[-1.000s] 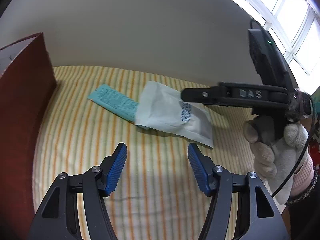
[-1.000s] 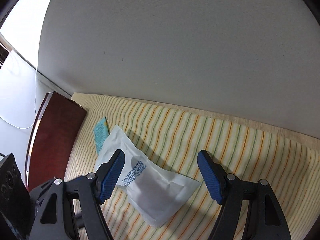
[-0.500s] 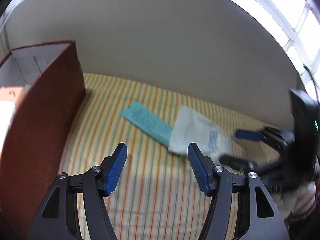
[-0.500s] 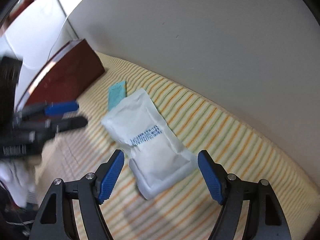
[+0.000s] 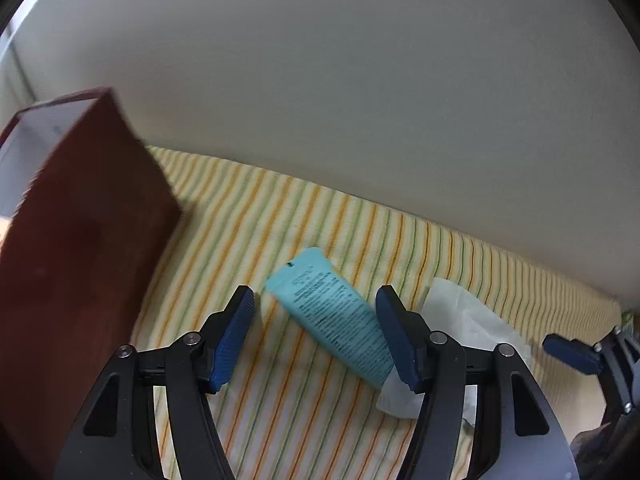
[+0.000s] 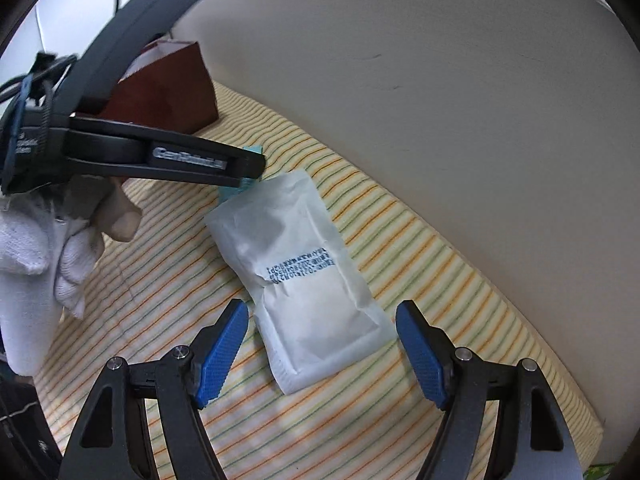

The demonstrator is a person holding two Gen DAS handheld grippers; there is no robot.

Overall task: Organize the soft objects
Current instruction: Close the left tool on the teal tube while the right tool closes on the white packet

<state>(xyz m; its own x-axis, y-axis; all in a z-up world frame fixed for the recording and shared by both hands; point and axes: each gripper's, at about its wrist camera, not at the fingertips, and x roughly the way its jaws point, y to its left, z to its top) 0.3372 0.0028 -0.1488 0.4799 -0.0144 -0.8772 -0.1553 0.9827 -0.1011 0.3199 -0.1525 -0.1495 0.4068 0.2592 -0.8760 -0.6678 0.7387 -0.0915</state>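
Note:
A teal printed packet (image 5: 332,312) lies on the striped cloth, its lower end tucked under a white sealed pouch (image 5: 464,320). My left gripper (image 5: 316,336) hovers open over the teal packet, a blue pad on each side and neither pressing. In the right wrist view the white pouch (image 6: 304,272) lies lengthwise between the open fingers of my right gripper (image 6: 320,354), untouched. There the left gripper (image 6: 256,168), held by a white-gloved hand (image 6: 40,248), covers most of the teal packet (image 6: 236,192).
A dark red-brown open box (image 5: 80,240) stands at the left on the striped cloth (image 5: 248,220), close to the left gripper. A plain pale wall (image 5: 360,100) runs right behind the cloth. One blue finger (image 5: 572,354) of the right gripper shows at the far right.
The left gripper has swung toward the box, and the teal packet now lies between its fingers. The right gripper has rolled, so the white pouch now lies lengthwise between its pads.

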